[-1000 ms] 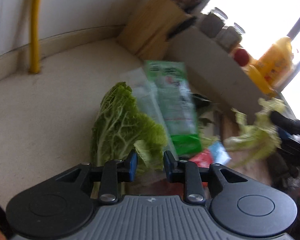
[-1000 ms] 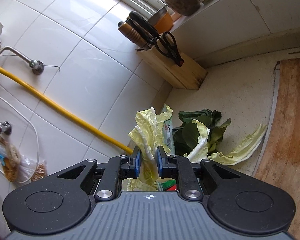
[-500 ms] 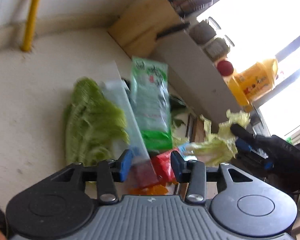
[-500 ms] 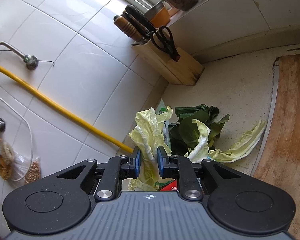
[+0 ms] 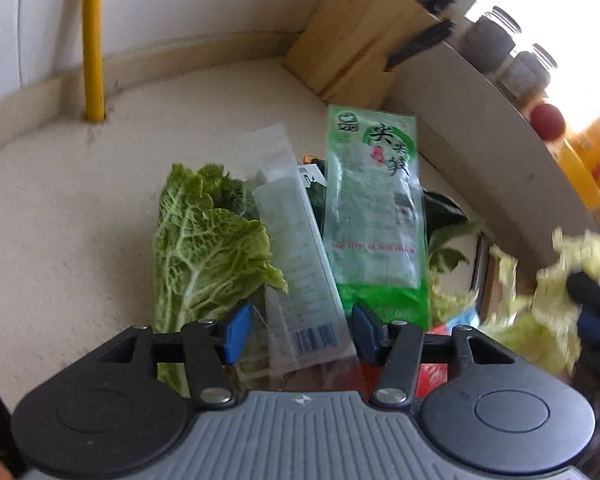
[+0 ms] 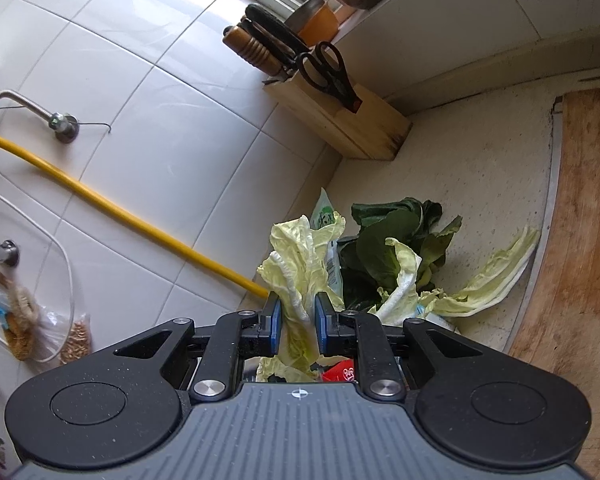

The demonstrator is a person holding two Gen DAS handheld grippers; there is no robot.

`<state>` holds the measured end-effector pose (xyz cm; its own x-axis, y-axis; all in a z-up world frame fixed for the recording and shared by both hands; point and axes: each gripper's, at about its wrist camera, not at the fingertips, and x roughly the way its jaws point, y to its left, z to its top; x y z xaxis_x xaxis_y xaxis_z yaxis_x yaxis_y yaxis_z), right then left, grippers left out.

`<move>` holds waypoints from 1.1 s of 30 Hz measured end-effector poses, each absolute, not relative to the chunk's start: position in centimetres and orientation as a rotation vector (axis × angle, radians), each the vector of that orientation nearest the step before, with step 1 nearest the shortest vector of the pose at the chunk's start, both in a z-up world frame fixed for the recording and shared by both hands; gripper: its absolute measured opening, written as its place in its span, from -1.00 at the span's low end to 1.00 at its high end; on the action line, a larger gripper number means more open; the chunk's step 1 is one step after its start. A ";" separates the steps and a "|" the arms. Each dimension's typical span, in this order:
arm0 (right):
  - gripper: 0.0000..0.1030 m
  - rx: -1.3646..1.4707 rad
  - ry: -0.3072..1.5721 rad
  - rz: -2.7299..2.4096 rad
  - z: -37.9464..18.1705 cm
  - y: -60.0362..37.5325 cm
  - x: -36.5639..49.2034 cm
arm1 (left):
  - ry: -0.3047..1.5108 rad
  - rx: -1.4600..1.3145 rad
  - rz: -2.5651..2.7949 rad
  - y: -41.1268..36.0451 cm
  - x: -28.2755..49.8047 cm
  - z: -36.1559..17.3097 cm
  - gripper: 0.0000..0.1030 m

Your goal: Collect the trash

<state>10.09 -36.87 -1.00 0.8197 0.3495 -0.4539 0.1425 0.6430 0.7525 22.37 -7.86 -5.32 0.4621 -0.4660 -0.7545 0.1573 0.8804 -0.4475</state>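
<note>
Holding a pale cabbage leaf (image 6: pixel 296 280) in my right gripper (image 6: pixel 297 322), left gripper (image 5: pixel 298 330) hanging open over the trash pile.

Item 1, R: jaws are sitting narrow, pinching the pale leaf's rib; leaf is sticking up above the counter (image 6: pixel 480 168), w/ dark greens (image 6: pixel 384 240) and another pale leaf (image 6: pixel 496 280) lying on the counter just beyond, beside the wooden board (image 6: pixel 580 220). Item 2, L: jaws are standing wide, gripping nothing; a clear wrapper (image 5: pixel 296 256) is lying between the fingers, a green cabbage leaf (image 5: pixel 204 248) just to its left, a green printed packet (image 5: pixel 374 216) to its right, all overlapping. Item 3: red scraps (image 5: pixel 432 372) are showing under the L gripper. Item 4, bkgd: knife block (image 6: pixel 340 116) is standing in the corner, yellow hose (image 6: pixel 120 212) is running along the tiled wall.
</note>
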 end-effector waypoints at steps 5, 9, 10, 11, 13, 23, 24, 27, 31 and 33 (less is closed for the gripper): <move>-0.51 0.889 0.615 0.139 -1.3 -37.1 9.9 | 0.995 -0.332 -0.352 -7.3 22.6 -6.0 0.00; -0.51 0.878 0.599 0.152 -1.0 -37.2 9.6 | 0.999 -0.333 -0.353 -5.5 22.4 -5.5 -0.95; -0.51 0.881 0.595 0.154 -1.0 -37.2 9.6 | 1.004 -0.352 -0.362 -5.0 22.3 -5.4 -0.96; -0.51 0.883 0.592 0.157 -1.0 -37.3 9.5 | 1.000 -0.362 -0.363 -4.5 22.2 -5.1 -0.98; -0.51 0.884 0.589 0.158 -1.0 -37.3 9.5 | 0.982 -0.356 -0.364 -4.0 21.8 -4.5 -0.98; -0.56 0.901 0.558 0.166 -0.4 -37.3 9.1 | 0.936 -0.537 -0.446 -2.0 20.7 -2.1 -0.99; -0.57 0.908 0.550 0.169 -0.3 -37.4 9.1 | 0.928 -0.547 -0.453 -2.2 20.7 -1.7 -0.99; -0.57 0.905 0.535 0.175 0.1 -37.4 8.9 | 0.905 -0.562 -0.472 -2.4 20.2 -0.8 -0.99; -0.57 0.897 0.523 0.189 0.5 -37.3 8.8 | 0.876 -0.567 -0.484 -2.5 19.4 0.3 -0.99; -0.57 0.893 0.523 0.208 0.8 -37.2 8.9 | 0.864 -0.570 -0.478 -2.4 19.0 0.7 -0.99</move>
